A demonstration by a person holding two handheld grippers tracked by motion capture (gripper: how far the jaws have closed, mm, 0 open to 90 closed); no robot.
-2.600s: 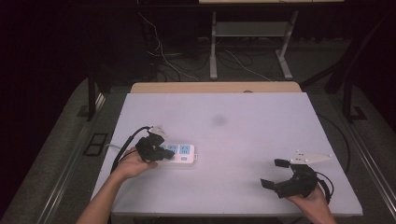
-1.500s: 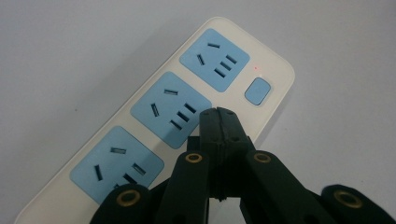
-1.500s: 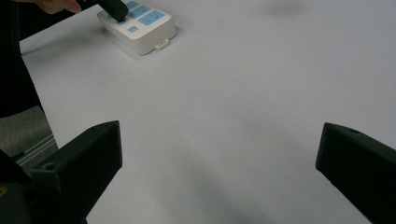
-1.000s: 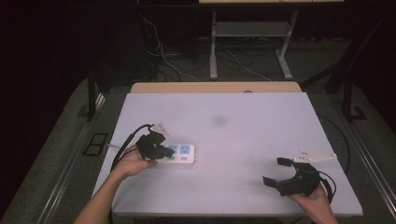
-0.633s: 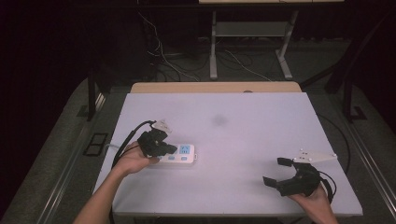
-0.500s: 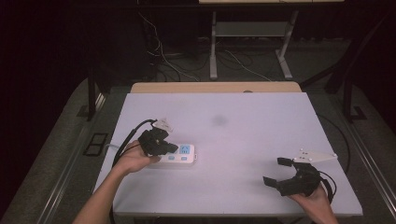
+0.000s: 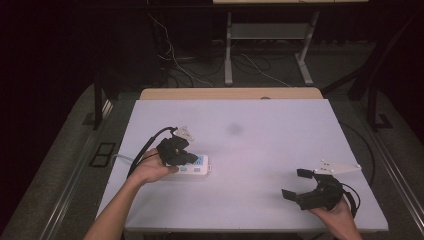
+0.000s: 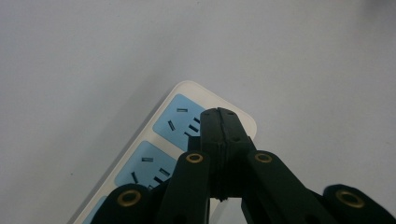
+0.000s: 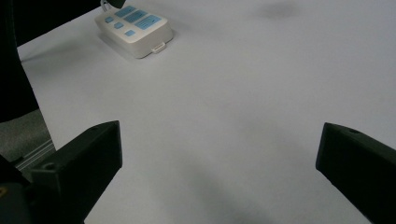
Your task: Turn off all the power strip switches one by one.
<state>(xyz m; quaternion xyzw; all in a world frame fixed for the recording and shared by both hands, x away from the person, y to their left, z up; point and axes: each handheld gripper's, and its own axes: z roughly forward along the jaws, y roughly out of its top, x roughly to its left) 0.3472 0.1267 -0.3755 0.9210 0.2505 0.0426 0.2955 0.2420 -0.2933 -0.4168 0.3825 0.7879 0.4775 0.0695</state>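
Observation:
A white power strip (image 7: 192, 166) with blue socket faces lies on the left part of the white table (image 7: 260, 130). In the left gripper view its blue sockets (image 8: 180, 119) sit just under my left gripper (image 8: 219, 114), whose jaws are pressed together with nothing between them. From above, that left gripper (image 7: 187, 157) hovers over the strip's left end. Near the front right corner my right gripper (image 7: 295, 185) is held with its jaws wide apart and empty. The strip (image 9: 135, 25) lies far off in the right gripper view.
A grey cord (image 7: 122, 158) runs from the strip off the table's left edge. A faint dark smudge (image 7: 234, 129) marks the table's middle. Beyond the far edge are a wooden board (image 7: 230, 93), metal legs and floor cables.
The left gripper has shifted slightly over the power strip's left end. The right gripper has drifted a little to the right near the front edge.

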